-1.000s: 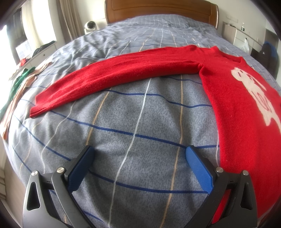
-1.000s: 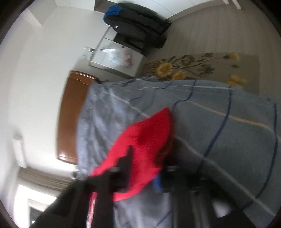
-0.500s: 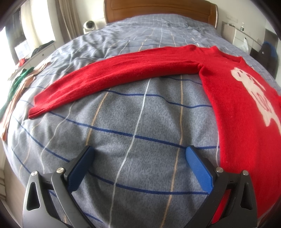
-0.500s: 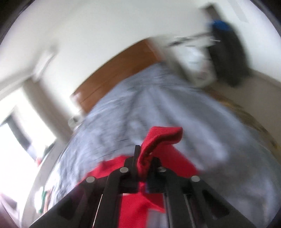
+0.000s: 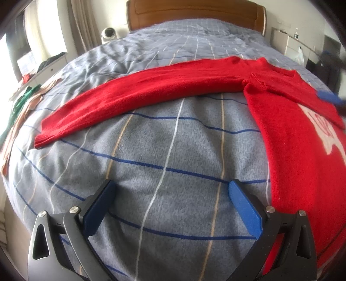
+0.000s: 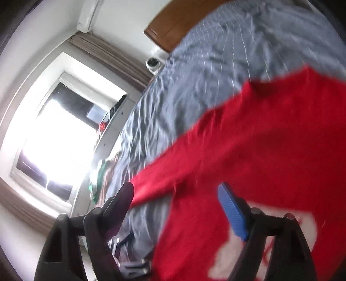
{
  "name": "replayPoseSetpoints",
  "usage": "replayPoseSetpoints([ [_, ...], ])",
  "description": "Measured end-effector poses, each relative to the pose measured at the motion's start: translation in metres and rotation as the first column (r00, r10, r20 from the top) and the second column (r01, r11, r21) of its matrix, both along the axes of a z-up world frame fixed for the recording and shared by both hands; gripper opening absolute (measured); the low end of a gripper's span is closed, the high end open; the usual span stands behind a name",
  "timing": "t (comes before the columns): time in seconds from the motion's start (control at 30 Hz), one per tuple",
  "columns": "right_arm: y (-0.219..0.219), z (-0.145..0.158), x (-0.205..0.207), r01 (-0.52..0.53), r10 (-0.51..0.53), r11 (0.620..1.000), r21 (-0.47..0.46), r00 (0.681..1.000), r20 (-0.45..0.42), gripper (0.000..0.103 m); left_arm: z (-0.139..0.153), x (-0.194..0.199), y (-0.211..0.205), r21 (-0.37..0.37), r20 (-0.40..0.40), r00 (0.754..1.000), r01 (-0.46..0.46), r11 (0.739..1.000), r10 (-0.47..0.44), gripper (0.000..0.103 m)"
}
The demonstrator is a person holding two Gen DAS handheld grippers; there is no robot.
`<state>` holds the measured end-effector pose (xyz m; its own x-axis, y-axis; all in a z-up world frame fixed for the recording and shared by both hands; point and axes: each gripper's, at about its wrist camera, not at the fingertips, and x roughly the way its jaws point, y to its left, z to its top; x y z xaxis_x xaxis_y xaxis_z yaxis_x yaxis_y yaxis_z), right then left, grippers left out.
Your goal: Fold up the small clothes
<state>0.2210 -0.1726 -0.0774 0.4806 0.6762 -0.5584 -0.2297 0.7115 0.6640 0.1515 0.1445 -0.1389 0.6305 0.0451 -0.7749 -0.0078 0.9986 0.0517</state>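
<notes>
A red sweater (image 5: 287, 121) with a white print lies on the grey striped bedspread (image 5: 173, 151). Its left sleeve (image 5: 134, 97) stretches flat across the bed to the left, the cuff at the far left. The right sleeve now lies folded over the chest. My left gripper (image 5: 170, 205) is open and empty, low over bare bedspread just left of the sweater's side edge. My right gripper (image 6: 176, 207) is open and empty above the sweater (image 6: 259, 151); its blue finger shows at the right edge of the left wrist view (image 5: 329, 98). The right wrist view is blurred.
A wooden headboard (image 5: 194, 9) stands at the far end of the bed. Green and beige clothes (image 5: 21, 103) lie at the bed's left edge. A bright window (image 6: 54, 138) and a sideboard are on the left, a white cabinet (image 5: 289, 43) on the right.
My right gripper held the right sleeve's cuff shut, swung it over the sweater's body and has opened, letting it go. The left gripper has barely moved.
</notes>
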Motion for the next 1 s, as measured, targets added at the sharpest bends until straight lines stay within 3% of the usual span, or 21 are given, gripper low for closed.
replayPoseSetpoints([
  [0.13,-0.059,-0.005,-0.043,0.083,-0.076,0.988,-0.128,0.996,0.053,0.080,0.000,0.000,0.000,0.002,0.001,1.000,-0.001,1.000,0.001,0.103],
  [0.23,-0.117,-0.011,-0.079,0.188,-0.170,0.952,-0.241,0.981,0.093,0.080,0.000,0.000,-0.001,0.006,0.004,1.000,-0.003,1.000,0.003,0.103],
  [0.4,-0.213,-0.022,-0.147,0.399,-0.365,0.838,-0.371,0.917,0.162,0.080,0.001,-0.001,-0.002,0.007,0.011,1.000,-0.015,1.000,0.015,0.103],
  [0.47,-0.243,-0.029,-0.170,0.474,-0.436,0.777,-0.414,0.880,0.188,0.080,0.001,-0.002,-0.002,0.005,0.016,1.000,-0.022,1.000,0.022,0.103],
  [0.57,-0.268,-0.034,-0.188,0.542,-0.504,0.719,-0.436,0.838,0.210,0.080,0.000,-0.002,-0.003,0.008,0.024,0.999,-0.026,1.000,0.026,0.103],
  [0.87,-0.264,-0.017,-0.144,0.592,-0.519,0.605,-0.533,0.801,0.299,0.084,-0.001,-0.005,-0.004,0.011,0.042,0.999,-0.031,0.999,0.030,0.103],
  [0.9,-0.262,-0.017,-0.138,0.586,-0.511,0.604,-0.541,0.805,0.301,0.089,-0.001,-0.004,-0.004,0.011,0.043,0.999,-0.031,0.999,0.030,0.103],
  [0.93,-0.262,-0.020,-0.127,0.568,-0.501,0.606,-0.557,0.816,0.287,0.102,-0.001,-0.004,-0.004,0.011,0.043,0.999,-0.031,0.999,0.031,0.103],
  [1.0,-0.266,-0.050,-0.096,0.467,-0.488,0.603,-0.646,0.857,0.164,0.103,-0.001,-0.004,-0.004,0.011,0.042,0.999,-0.031,0.999,0.030,0.103],
])
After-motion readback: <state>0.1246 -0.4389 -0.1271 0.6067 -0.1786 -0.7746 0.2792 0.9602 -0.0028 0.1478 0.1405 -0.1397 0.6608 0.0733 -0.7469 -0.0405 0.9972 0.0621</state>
